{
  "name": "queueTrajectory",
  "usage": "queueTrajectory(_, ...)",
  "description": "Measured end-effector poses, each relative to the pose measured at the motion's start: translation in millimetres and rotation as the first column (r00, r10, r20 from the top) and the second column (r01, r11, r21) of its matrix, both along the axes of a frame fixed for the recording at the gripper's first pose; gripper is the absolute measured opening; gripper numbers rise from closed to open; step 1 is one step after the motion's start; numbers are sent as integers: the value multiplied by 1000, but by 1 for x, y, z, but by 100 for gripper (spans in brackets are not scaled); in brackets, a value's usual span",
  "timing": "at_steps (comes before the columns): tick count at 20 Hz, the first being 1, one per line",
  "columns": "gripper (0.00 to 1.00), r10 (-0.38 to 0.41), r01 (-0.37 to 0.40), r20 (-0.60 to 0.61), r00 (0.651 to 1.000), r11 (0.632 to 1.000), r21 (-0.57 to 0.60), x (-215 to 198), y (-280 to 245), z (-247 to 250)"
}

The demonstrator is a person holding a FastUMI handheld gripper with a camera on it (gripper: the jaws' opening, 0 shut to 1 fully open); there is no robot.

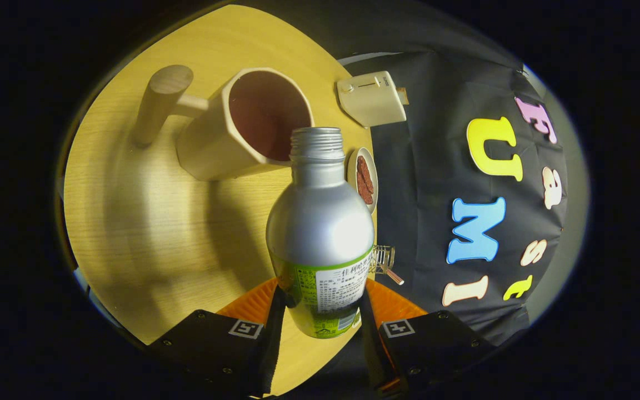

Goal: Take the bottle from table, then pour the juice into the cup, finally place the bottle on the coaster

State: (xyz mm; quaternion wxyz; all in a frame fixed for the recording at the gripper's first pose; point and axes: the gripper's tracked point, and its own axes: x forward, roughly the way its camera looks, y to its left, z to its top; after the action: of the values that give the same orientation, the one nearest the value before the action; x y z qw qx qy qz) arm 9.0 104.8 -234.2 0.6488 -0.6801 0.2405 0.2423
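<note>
While clamped betw. tool (320, 311) fingers, bottle (320, 222), mouth by cup (242, 125).

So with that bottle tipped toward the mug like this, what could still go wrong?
The bottle is uncapped and held low on its label by the gripper, so it could slip or swivel between the fingers. Its mouth sits at the near rim of the cup, not clearly over the opening, so juice might run onto the table. The small dish beside the bottle could get splashed or knocked.
</note>
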Motion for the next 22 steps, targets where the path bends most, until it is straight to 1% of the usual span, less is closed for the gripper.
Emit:
queueTrajectory(6, 63, -1, 3, 10, 1000, 993, -119, -2, -3, 14)
queueTrajectory(12, 63, 7, -4, 16, 1000, 983, -184, -1, 0, 23)
queueTrajectory(17, 63, 26, -23, 8, 1000, 966, -259, 1, 1, 27)
queueTrajectory(22, 63, 38, -37, -3, 999, 950, -309, 2, 0, 33)
